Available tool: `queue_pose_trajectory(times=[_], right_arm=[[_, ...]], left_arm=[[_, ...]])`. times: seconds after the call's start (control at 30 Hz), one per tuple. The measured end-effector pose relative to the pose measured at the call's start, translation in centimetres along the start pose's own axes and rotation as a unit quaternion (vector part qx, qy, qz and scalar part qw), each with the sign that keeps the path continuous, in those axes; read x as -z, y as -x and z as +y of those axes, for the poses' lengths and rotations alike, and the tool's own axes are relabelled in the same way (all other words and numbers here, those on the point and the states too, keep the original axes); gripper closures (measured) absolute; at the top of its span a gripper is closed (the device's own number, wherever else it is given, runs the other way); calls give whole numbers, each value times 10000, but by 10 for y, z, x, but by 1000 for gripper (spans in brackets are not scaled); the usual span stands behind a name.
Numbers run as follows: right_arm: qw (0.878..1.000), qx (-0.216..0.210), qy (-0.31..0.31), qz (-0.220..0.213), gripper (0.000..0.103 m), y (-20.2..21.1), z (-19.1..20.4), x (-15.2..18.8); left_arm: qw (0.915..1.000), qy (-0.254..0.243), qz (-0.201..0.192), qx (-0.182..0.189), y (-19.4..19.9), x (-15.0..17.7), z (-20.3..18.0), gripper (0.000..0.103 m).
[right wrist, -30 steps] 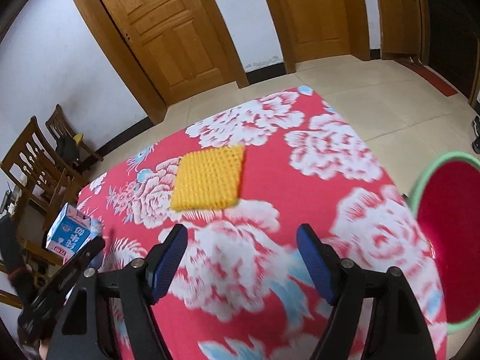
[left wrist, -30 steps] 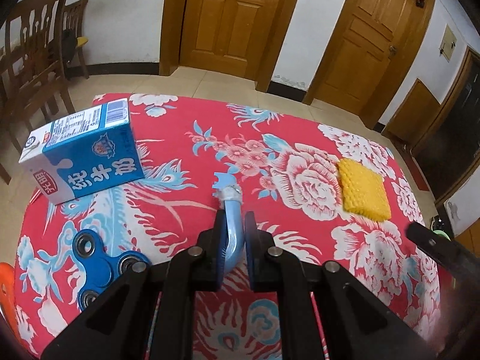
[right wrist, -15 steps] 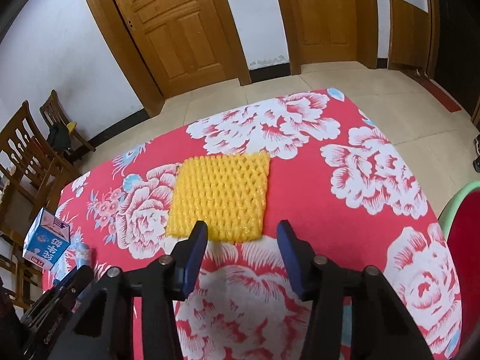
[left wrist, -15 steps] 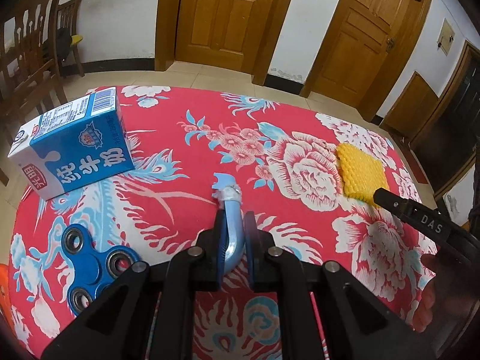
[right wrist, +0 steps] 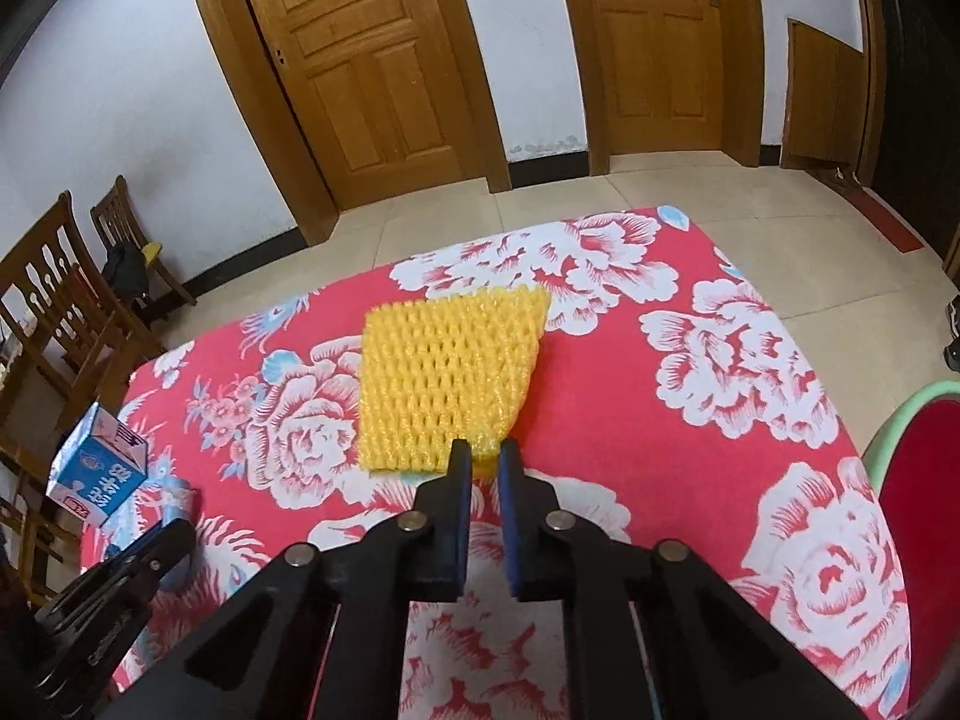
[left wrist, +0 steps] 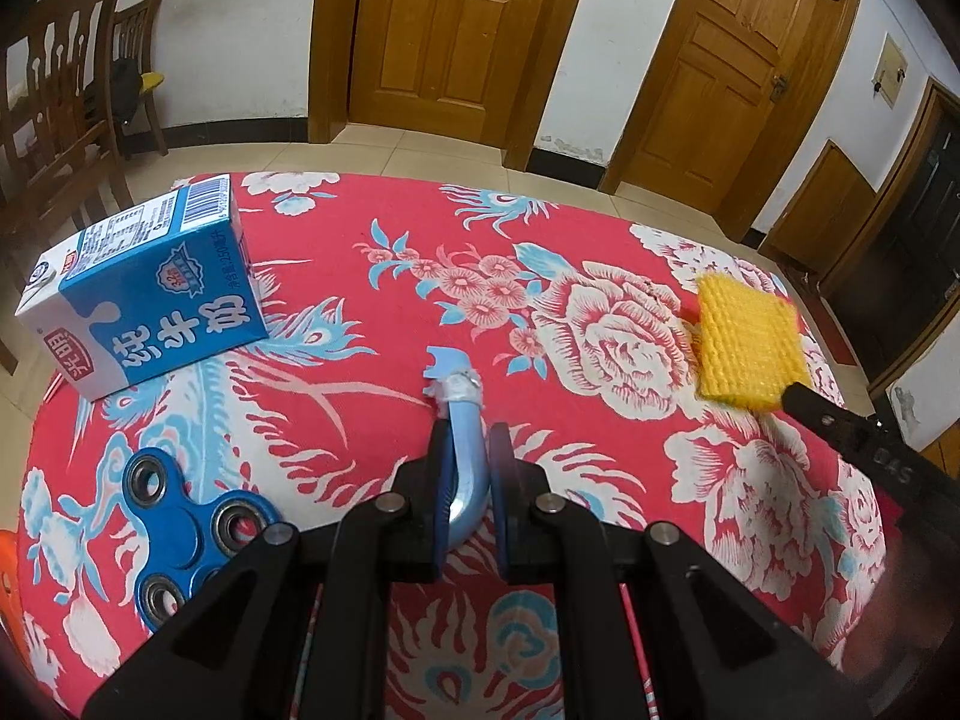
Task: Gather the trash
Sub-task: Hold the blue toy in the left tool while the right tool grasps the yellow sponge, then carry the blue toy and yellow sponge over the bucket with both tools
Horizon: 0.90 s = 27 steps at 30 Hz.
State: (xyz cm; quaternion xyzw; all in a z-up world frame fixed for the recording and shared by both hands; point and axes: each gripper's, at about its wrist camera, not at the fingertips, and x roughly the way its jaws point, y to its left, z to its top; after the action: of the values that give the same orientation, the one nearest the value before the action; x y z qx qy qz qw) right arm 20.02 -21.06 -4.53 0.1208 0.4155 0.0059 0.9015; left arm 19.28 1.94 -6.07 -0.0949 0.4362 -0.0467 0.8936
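Note:
My left gripper (left wrist: 469, 438) is shut on a light blue wrapper (left wrist: 463, 420) with a crumpled silver tip, held just above the red flowered tablecloth (left wrist: 372, 240). My right gripper (right wrist: 483, 456) is shut on the near edge of a yellow foam net (right wrist: 447, 372) lying on the cloth; the net also shows in the left wrist view (left wrist: 747, 339). A blue and white milk carton (left wrist: 144, 294) lies at the table's left side, and it shows small in the right wrist view (right wrist: 99, 474).
A blue fidget spinner (left wrist: 180, 534) lies near the front left. A red bin with a green rim (right wrist: 918, 510) stands off the table's right edge. Wooden chairs (left wrist: 54, 96) stand at the left. Wooden doors (left wrist: 444, 30) line the far wall.
My right gripper moved forward to the yellow foam net and closed from wide open onto its near edge. My left gripper stayed shut on the blue wrapper, shifting only slightly.

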Motion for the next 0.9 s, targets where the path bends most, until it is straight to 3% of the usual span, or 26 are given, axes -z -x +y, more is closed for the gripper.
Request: queue_pose_trajectory(times=[0.47, 0.9], right_arm=[[9989, -13, -156, -450, 93, 70, -22, 23], [9936, 306, -706, -833, 93, 134, -83, 54]], left_arm=[[9999, -76, -66, 20, 7, 1, -5, 92], [9986, -279, -221, 393, 23, 4, -23, 92]])
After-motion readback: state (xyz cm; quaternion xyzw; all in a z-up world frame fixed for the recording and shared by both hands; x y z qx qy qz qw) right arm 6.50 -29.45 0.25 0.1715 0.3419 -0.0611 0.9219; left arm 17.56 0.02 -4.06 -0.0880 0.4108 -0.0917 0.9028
